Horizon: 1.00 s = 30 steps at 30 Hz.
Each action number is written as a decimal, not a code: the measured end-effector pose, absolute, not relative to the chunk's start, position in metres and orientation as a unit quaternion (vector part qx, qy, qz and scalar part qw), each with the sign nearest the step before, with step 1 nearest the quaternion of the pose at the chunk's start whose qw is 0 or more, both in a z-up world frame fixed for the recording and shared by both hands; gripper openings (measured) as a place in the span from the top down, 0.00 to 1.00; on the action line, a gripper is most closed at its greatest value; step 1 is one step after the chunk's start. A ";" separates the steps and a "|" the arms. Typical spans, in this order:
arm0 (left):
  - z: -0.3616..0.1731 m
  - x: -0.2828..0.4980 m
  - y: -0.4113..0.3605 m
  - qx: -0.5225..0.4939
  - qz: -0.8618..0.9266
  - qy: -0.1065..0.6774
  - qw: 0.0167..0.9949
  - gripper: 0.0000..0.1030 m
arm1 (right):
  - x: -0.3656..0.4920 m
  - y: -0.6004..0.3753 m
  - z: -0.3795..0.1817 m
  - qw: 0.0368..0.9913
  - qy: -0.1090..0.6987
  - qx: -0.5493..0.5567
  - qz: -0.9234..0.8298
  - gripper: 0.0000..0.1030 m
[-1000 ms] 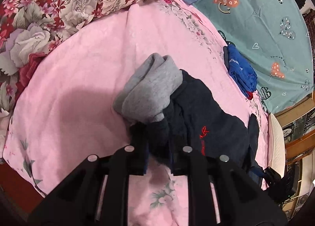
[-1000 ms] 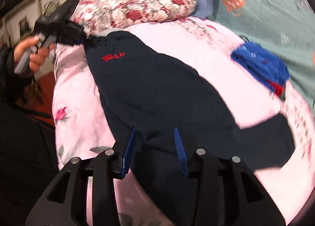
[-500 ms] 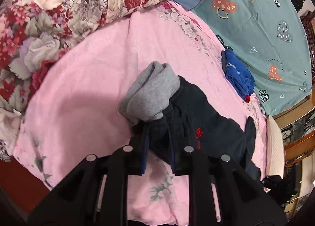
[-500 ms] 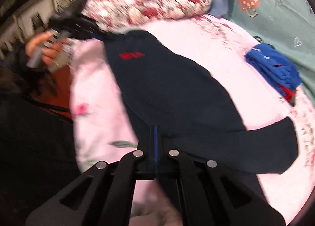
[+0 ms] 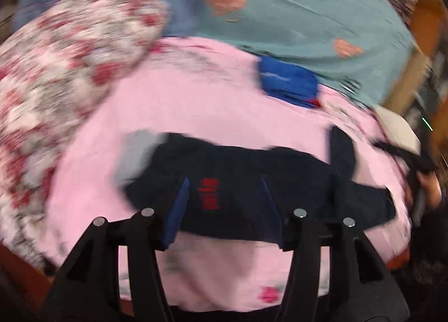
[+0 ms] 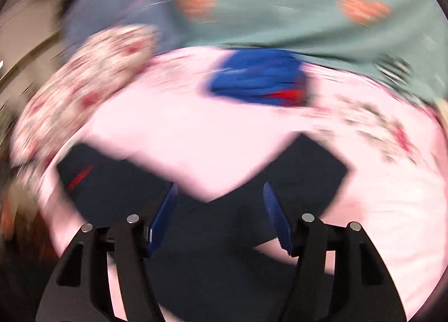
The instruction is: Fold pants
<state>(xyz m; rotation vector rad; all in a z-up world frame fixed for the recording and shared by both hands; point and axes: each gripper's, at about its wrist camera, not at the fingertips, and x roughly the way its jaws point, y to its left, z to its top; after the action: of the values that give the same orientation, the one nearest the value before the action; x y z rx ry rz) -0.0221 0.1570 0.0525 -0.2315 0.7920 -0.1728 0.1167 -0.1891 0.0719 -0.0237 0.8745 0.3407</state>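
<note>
1. Although both views are smeared by motion blur, a red embroidered mark (image 5: 208,193) shows on the dark navy pants (image 5: 252,182); its letters cannot be read. In the right wrist view the same mark is only a red streak at the left end of the pants (image 6: 117,190).
2. No writing on the teal sheet (image 5: 308,13) can be made out, only orange heart-like shapes.
3. The left gripper (image 5: 224,201) has its jaws part-way apart and opening. The pants lie on the bed beyond and between the blue pads, but the pads do not press on the cloth, so it holds nothing.
4. The right gripper (image 6: 221,210) also has its jaws widely parted and opening. Navy fabric shows behind the gap, and the pads are not closed on it.
5. The pants lie spread across the near part of the pink bedspread (image 5: 196,103), running left to right, with a grey inner lining (image 5: 134,153) turned out at the left end.
6. In the right wrist view the pants form a V, both legs angling away to the far left and far right.
7. A folded blue garment (image 5: 288,83) sits farther back, near the teal sheet, well apart from the pants.
8. A floral quilt (image 5: 70,69) is bunched at the far left.
9. At the right edge of the left wrist view, a hand (image 5: 428,187) grips a dark handle.
</note>
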 end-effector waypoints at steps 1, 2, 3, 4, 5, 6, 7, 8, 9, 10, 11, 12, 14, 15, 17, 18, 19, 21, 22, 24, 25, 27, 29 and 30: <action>0.049 -0.014 0.131 -0.096 -0.122 0.390 0.908 0.50 | 0.136 -0.198 0.071 0.892 0.431 -0.009 0.136 0.37; 0.043 -0.008 0.108 -0.081 -0.148 0.397 0.902 0.50 | 0.155 -0.203 0.068 0.890 0.441 -0.006 0.116 0.37; 0.035 -0.001 0.084 -0.065 -0.174 0.404 0.896 0.50 | 0.176 -0.206 0.061 0.886 0.455 0.002 0.095 0.37; 0.025 0.007 0.055 -0.041 -0.205 0.413 0.886 0.53 | 0.191 -0.204 0.054 0.879 0.469 0.010 0.084 0.37; 0.014 0.012 0.033 -0.021 -0.224 0.424 0.877 0.56 | 0.206 -0.196 0.047 0.872 0.483 0.016 0.081 0.37; 0.001 0.017 0.011 0.003 -0.240 0.437 0.867 0.62 | 0.219 -0.190 0.038 0.866 0.494 0.018 0.073 0.37; -0.006 0.020 -0.003 0.015 -0.252 0.444 0.860 0.65 | 0.227 -0.189 0.030 0.862 0.503 0.009 0.061 0.37; -0.013 0.025 -0.013 0.025 -0.258 0.451 0.854 0.67 | 0.235 -0.187 0.019 0.859 0.510 -0.007 0.052 0.37; -0.020 0.029 -0.021 0.034 -0.260 0.457 0.850 0.69 | 0.246 -0.180 0.011 0.857 0.512 -0.034 0.036 0.37; -0.027 0.033 -0.028 0.042 -0.264 0.464 0.844 0.70 | 0.254 -0.175 0.003 0.855 0.516 -0.057 0.016 0.39; -0.032 0.037 -0.033 0.047 -0.263 0.470 0.842 0.71 | 0.262 -0.173 -0.008 0.848 0.526 -0.063 0.013 0.59; -0.036 0.040 -0.035 0.050 -0.262 0.475 0.838 0.73 | 0.265 -0.176 -0.021 0.836 0.544 -0.064 0.018 0.79; -0.041 0.041 -0.036 0.047 -0.260 0.477 0.838 0.77 | 0.267 -0.177 -0.038 0.823 0.562 -0.078 0.037 0.98; -0.041 0.041 -0.034 0.044 -0.260 0.476 0.839 0.83 | 0.263 -0.180 -0.039 0.823 0.559 -0.089 0.049 0.98; -0.039 0.043 -0.033 0.037 -0.261 0.469 0.843 0.92 | 0.253 -0.197 -0.029 0.832 0.548 -0.062 0.062 0.99; -0.038 0.043 -0.031 0.032 -0.263 0.467 0.844 0.93 | 0.242 -0.210 -0.017 0.845 0.528 -0.039 0.075 0.99; -0.038 0.041 -0.031 0.031 -0.264 0.464 0.845 0.93 | 0.230 -0.222 -0.007 0.854 0.513 -0.017 0.087 0.99; -0.037 0.038 -0.033 0.033 -0.267 0.459 0.847 0.93 | 0.195 -0.256 0.021 0.873 0.473 0.042 0.108 0.99; -0.035 0.035 -0.032 0.034 -0.271 0.453 0.849 0.93 | 0.181 -0.266 0.035 0.880 0.456 0.059 0.117 0.99; -0.031 0.030 -0.031 0.037 -0.276 0.445 0.851 0.93 | 0.138 -0.298 0.057 0.896 0.418 0.092 0.116 0.99; -0.029 0.027 -0.030 0.037 -0.279 0.442 0.852 0.93 | 0.116 -0.310 0.067 0.901 0.403 0.111 0.114 0.99; -0.027 0.023 -0.030 0.041 -0.283 0.440 0.851 0.93 | 0.067 -0.339 0.075 0.911 0.373 0.145 0.099 0.99; -0.025 0.014 -0.032 0.048 -0.290 0.437 0.850 0.93 | 0.023 -0.364 0.069 0.911 0.354 0.188 0.094 0.99; -0.025 0.010 -0.034 0.053 -0.295 0.438 0.848 0.93 | -0.002 -0.373 0.061 0.911 0.345 0.208 0.091 0.99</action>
<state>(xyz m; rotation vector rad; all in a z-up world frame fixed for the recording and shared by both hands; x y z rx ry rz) 0.0104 -0.0339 -0.0247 0.1120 0.9224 -0.6214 -0.0022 -0.3731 0.0613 0.4296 0.7106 0.1870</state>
